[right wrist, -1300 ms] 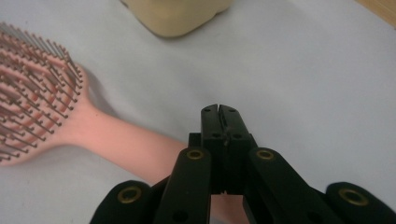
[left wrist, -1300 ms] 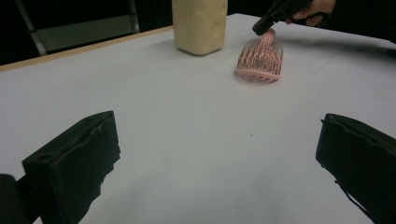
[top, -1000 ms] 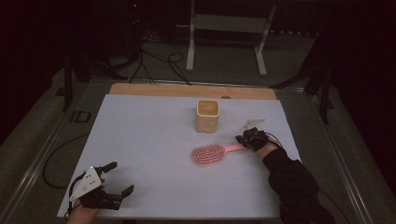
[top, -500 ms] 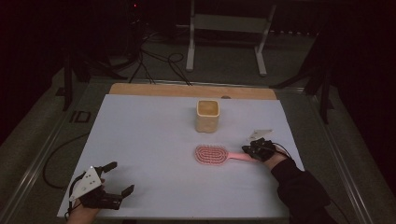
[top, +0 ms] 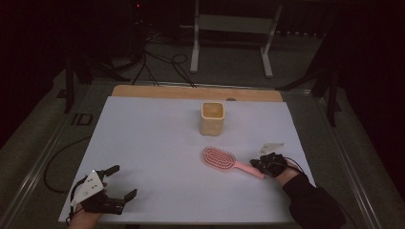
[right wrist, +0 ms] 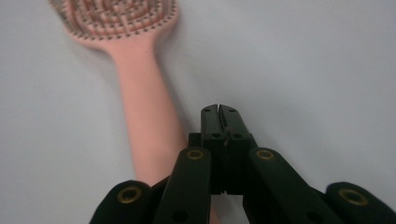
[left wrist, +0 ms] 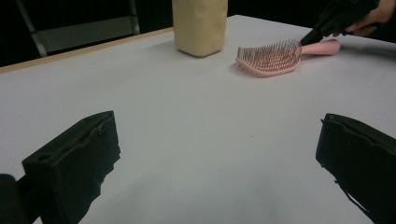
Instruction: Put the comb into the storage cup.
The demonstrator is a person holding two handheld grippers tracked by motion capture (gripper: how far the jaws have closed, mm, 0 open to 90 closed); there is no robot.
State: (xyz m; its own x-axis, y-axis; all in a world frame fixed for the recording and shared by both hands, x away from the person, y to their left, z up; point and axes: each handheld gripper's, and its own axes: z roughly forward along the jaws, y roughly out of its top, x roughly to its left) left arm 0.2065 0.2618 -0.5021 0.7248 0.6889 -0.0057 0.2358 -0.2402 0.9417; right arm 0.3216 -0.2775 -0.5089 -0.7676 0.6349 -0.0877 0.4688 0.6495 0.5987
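Observation:
A pink hairbrush [top: 218, 158] lies bristles up on the white table sheet [top: 153, 143], right of the middle, with its handle pointing right and toward me. My right gripper [top: 255, 165] is shut, its tips right beside the handle. In the right gripper view the hairbrush handle [right wrist: 144, 107] runs along the left of the shut right gripper [right wrist: 219, 110], and nothing sits between the jaws. My left gripper [top: 123, 181] rests open at the near left corner. The left gripper [left wrist: 219, 140] looks across bare sheet toward the hairbrush [left wrist: 271, 57].
A cream square cup [top: 212, 118] stands upright just beyond the brush; the left gripper view has the cup [left wrist: 200, 25] at its top. A wooden strip [top: 191, 92] edges the far side. A metal stand [top: 229, 33] and cables [top: 157, 62] lie on the floor behind.
My right gripper has moved toward the near edge, and the brush handle has swung round with it while the head shifted slightly right. The left gripper has stayed put.

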